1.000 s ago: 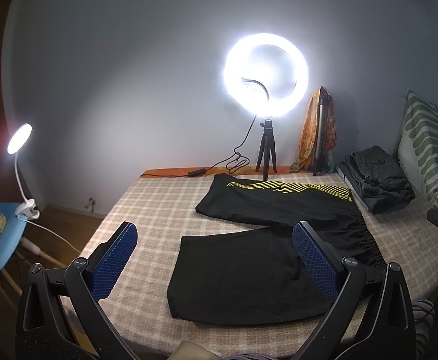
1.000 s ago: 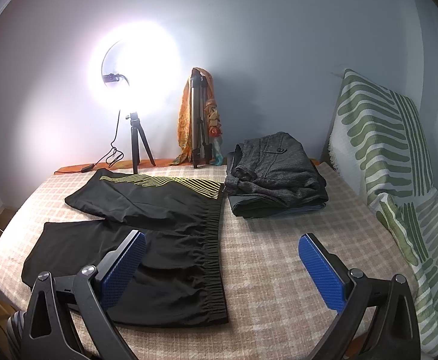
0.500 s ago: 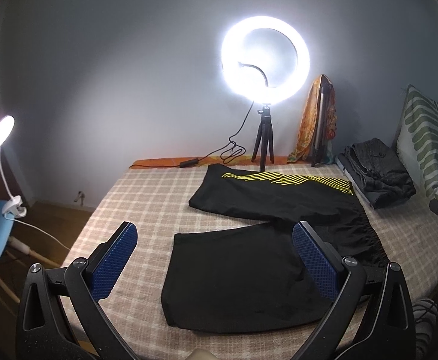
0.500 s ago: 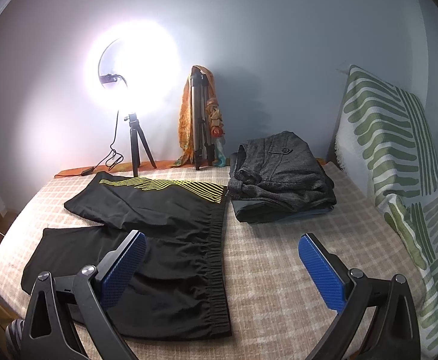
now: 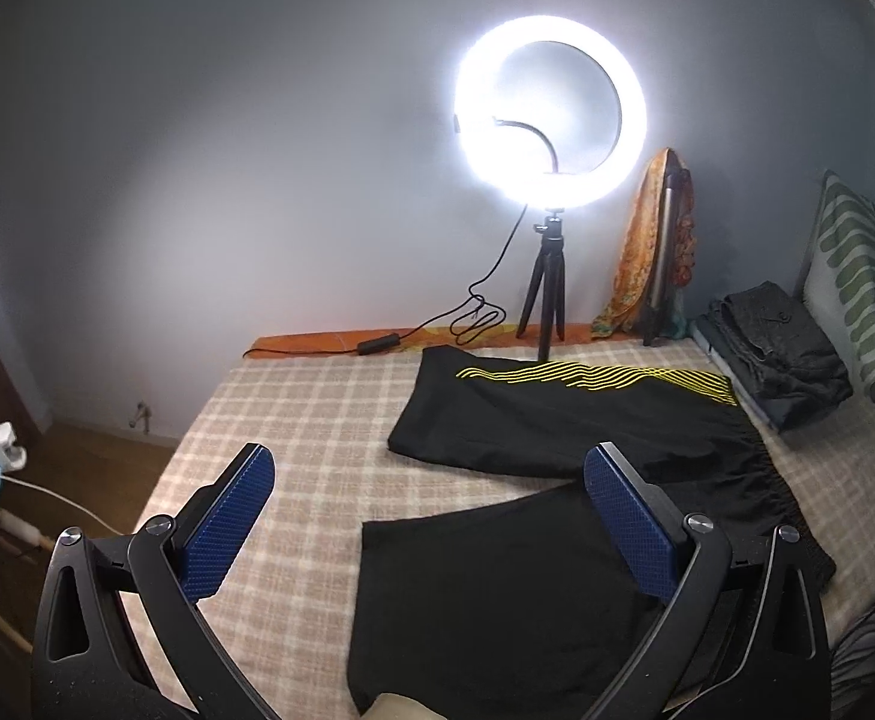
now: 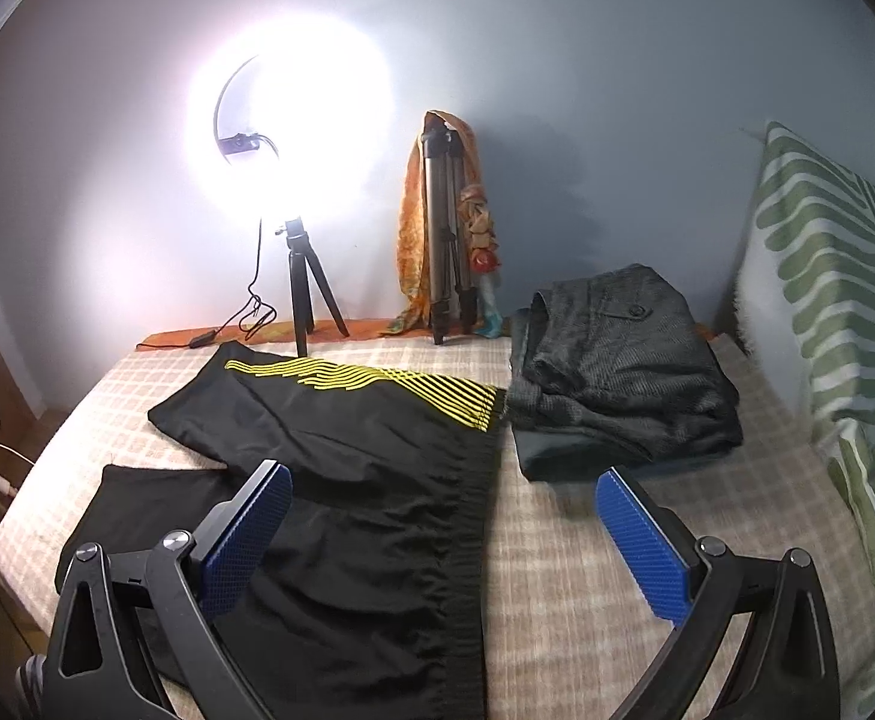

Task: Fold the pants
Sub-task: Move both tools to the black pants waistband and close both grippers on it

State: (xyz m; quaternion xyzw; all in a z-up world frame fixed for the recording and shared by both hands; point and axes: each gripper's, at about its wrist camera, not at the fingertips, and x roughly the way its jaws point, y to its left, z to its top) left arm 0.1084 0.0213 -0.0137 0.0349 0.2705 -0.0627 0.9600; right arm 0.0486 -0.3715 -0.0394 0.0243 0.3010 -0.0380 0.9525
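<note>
Left wrist view: the pants [image 5: 557, 480] lie flat on the bed [image 5: 293, 420], legs splayed so a leg can be folded over. I hold the left gripper [image 5: 431, 516] and right gripper [image 6: 446, 534] above them — jaws wide apart, empty.

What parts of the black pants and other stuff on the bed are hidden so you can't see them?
- Black pants: near hem cut off by the bottom edge and the left gripper in the left wrist view.
- Pants' near waistband corner: behind the right gripper frame in the right wrist view.
- Ring light: glare washes it out, right wrist view.
- Folded gray clothes: lower layers hidden by the top garment.
</note>
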